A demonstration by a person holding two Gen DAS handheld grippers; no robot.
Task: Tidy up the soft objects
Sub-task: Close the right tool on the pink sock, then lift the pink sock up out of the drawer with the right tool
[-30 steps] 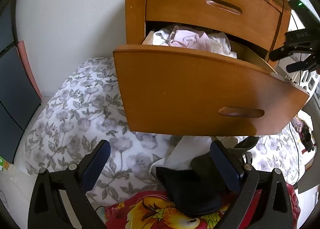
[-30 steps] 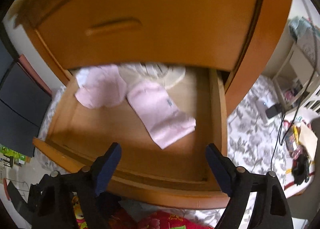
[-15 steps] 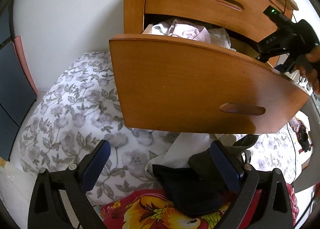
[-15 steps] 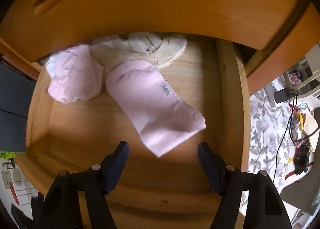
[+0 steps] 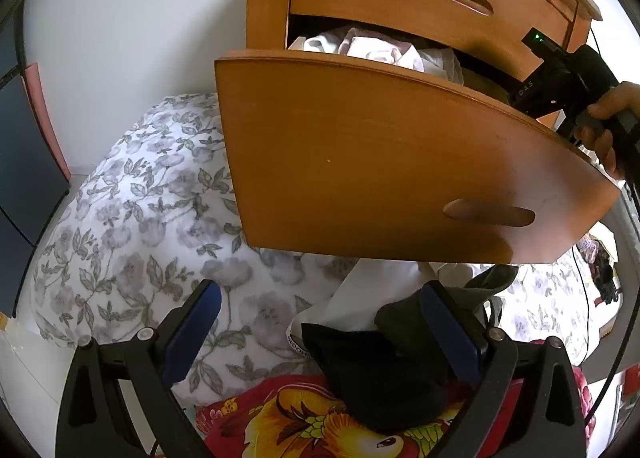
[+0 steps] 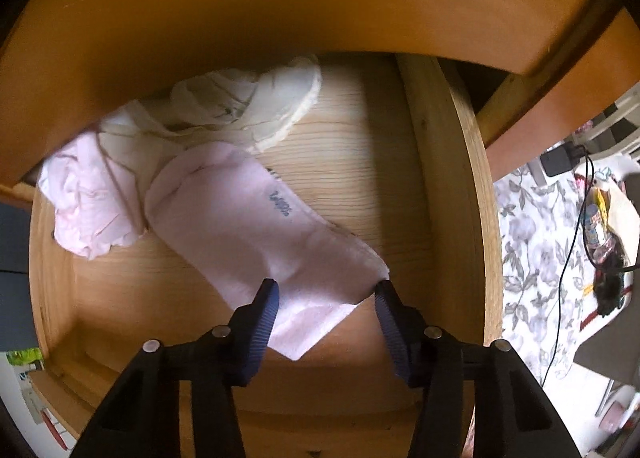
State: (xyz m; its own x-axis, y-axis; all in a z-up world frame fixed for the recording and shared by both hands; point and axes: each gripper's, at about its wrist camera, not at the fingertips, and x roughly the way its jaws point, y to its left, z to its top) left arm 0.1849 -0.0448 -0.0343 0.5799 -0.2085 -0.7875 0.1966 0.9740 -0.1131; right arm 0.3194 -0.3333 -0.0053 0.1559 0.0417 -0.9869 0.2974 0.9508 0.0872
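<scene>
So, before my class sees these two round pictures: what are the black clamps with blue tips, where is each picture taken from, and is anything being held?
There is no robot here. A person holds a hand-operated clamp in each hand, and a wide-angle camera on each one looks along its fingers.

The left view looks up at the front of the open drawer. The left gripper is open and empty above dark clothes on a flowered bedspread.

The right view looks down into the drawer. The right gripper straddles the end of a pink sock, with both blue fingers at the sock's edges, but not pinching it. A crumpled pink cloth and a cream cloth lie behind.
</scene>
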